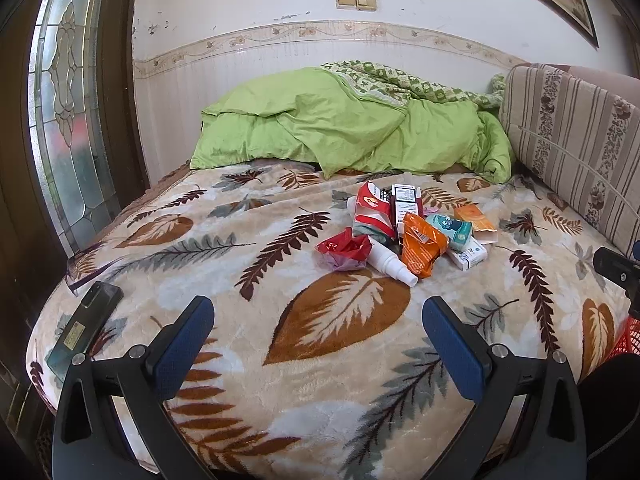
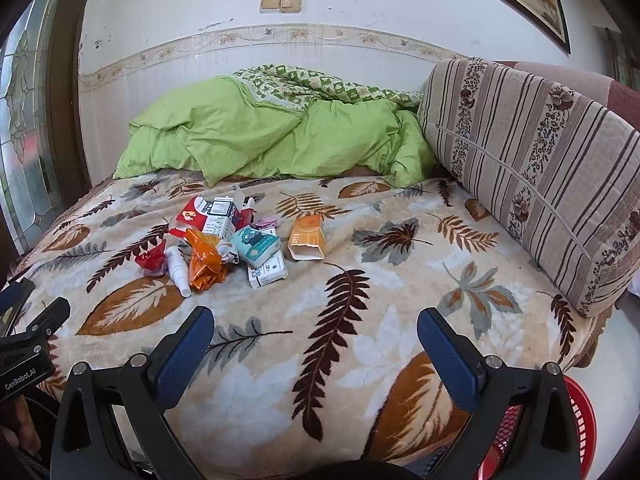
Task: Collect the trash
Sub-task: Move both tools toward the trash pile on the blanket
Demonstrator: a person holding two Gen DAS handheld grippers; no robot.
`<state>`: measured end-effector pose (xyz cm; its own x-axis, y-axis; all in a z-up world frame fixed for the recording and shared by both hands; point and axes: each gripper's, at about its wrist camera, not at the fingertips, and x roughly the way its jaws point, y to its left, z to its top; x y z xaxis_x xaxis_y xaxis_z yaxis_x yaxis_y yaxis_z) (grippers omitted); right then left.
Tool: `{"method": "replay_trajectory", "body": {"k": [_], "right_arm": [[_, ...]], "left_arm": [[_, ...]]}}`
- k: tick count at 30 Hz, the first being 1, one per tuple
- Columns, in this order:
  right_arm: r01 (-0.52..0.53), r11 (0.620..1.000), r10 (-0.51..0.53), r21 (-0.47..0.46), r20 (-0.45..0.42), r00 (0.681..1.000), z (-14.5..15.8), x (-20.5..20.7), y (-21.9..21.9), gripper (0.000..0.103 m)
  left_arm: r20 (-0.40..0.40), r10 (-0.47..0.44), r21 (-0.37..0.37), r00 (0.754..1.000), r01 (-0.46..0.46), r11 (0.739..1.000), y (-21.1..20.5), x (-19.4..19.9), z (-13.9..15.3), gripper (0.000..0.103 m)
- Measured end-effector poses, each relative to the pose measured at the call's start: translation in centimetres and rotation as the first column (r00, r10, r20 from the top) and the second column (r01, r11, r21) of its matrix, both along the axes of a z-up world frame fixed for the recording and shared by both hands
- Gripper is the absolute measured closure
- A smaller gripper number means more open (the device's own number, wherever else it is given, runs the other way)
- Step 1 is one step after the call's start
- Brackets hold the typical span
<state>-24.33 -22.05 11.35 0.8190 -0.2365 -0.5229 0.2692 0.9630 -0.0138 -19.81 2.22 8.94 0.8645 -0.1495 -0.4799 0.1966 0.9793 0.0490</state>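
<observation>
- The left gripper [image 1: 318, 320] is hovering over the near edge of the leaf-print blanket [image 1: 280, 392], its blue-padded jaws spread wide and holding nothing.
- The right gripper [image 2: 316, 330] is hanging alongside it, jaws likewise gaping wide and empty.
- The trash is lying in a loose heap mid-bed, at about 12 o'clock from the left gripper and 11 o'clock from the right one, well apart from both.
- In that heap, a crumpled red wrapper [image 1: 344, 249] is sitting just beside a white spray bottle [image 1: 390, 262], which is touching an orange foil packet [image 1: 420, 246].
- A teal tissue pack [image 2: 256, 245] is resting on a white carton [image 2: 267, 272]; an open orange box [image 2: 307, 236] is lying at 3 o'clock of the heap.
- A dark phone [image 1: 86, 326] is lying at the blanket's left edge.
- A red mesh basket [image 2: 560, 428] is showing at 5 o'clock, below the bed's corner.
- A green duvet [image 2: 272, 136] is bunching up at the far side.
</observation>
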Motion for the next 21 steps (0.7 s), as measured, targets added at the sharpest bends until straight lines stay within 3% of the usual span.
{"method": "replay_trajectory", "body": {"k": [21], "right_arm": [[0.001,1.0,-0.001,-0.001,-0.008,1.0,-0.05,0.1,-0.14,0.001]], "left_arm": [[-0.005,-0.001,-0.005,1.0,0.001,1.0,-0.09,-0.02,0.03,0.0]]}}
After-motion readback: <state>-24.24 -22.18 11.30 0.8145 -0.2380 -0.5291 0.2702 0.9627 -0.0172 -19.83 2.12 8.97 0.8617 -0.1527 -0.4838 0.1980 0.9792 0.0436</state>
